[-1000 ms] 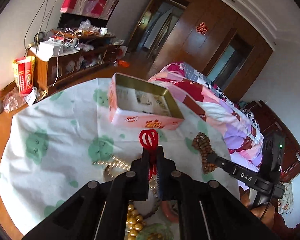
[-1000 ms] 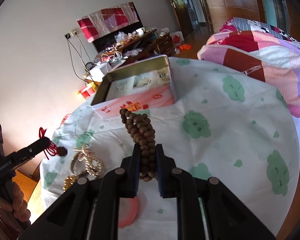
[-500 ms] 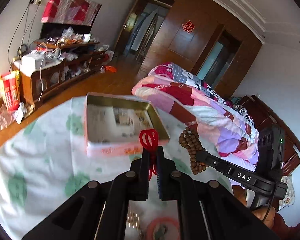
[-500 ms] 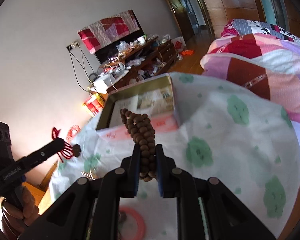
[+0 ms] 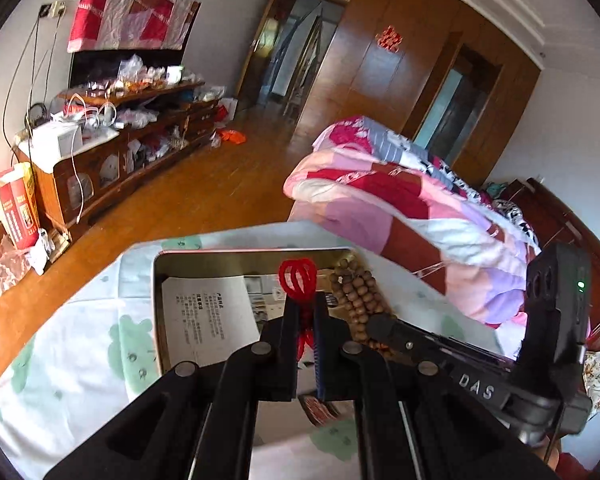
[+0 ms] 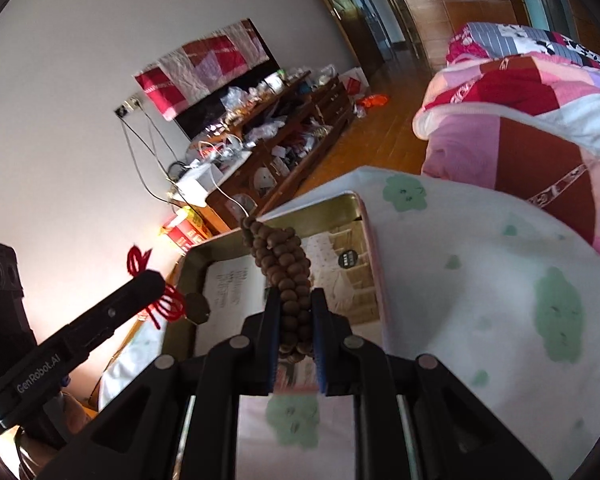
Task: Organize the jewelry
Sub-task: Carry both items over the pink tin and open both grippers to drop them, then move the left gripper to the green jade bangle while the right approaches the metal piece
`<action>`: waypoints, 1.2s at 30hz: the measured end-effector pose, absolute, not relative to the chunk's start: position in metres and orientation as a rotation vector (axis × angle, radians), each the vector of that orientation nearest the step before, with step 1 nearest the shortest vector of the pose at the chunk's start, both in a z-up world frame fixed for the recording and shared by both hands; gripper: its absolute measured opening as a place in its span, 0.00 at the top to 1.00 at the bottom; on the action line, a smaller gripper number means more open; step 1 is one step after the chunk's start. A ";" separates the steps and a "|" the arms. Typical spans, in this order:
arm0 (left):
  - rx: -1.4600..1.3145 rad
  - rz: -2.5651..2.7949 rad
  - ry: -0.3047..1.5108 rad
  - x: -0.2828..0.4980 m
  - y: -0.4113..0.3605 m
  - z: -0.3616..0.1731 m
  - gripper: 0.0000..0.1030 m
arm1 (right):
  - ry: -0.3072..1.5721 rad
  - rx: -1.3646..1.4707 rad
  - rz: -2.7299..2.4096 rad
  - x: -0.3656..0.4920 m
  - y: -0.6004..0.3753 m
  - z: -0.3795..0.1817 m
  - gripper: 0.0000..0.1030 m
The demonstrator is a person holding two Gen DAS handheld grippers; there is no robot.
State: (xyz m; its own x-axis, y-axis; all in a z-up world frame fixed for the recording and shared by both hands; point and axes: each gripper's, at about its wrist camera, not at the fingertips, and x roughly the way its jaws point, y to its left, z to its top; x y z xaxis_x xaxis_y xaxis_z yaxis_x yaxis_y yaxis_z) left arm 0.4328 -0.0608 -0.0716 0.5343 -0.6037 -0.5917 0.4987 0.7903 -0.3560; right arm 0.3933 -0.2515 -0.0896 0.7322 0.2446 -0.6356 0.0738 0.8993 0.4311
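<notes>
My left gripper (image 5: 303,305) is shut on a red cord ornament (image 5: 298,276) whose loops stick up past the fingertips; from the right wrist view a small dark pendant (image 6: 196,307) hangs from it. My right gripper (image 6: 291,305) is shut on a bunch of brown wooden beads (image 6: 281,261), also in the left wrist view (image 5: 356,292). Both grippers hang over the open pink tin box (image 5: 158,300) (image 6: 370,248), which has a gold inner wall and printed paper on its floor.
The box rests on a table covered by a white cloth with green prints (image 6: 520,280) (image 5: 92,344). Beyond the table edge lie a wooden floor (image 5: 204,196), a cluttered low cabinet (image 5: 112,140) and a bed with a patchwork quilt (image 5: 400,208).
Both grippers have travelled forward across the table with their loads, from above the loose jewelry to over the open box. The pearls, gold beads and pink bangle have dropped out of view.
</notes>
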 end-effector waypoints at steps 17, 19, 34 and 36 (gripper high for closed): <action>-0.073 -0.541 0.997 0.447 -0.071 -0.096 0.76 | 0.659 0.333 0.065 0.377 -0.246 -0.079 0.42; -0.062 -0.515 0.976 0.436 -0.066 -0.087 0.69 | 0.647 0.332 0.036 0.365 -0.252 -0.070 0.42; -0.158 -0.483 0.895 0.303 0.005 -0.058 0.55 | 0.701 0.352 -0.012 0.249 -0.249 -0.068 0.42; -0.170 -0.470 0.896 0.287 0.013 -0.061 0.55 | 0.714 0.342 -0.007 0.239 -0.246 -0.072 0.42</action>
State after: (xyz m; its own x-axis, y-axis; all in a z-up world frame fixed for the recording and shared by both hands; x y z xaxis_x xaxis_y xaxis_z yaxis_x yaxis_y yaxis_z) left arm 0.2871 0.0125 -0.0612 0.5316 -0.4614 -0.7103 0.3223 0.8857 -0.3342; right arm 0.2391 -0.2455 -0.0716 0.7579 0.1099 -0.6430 0.1217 0.9446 0.3048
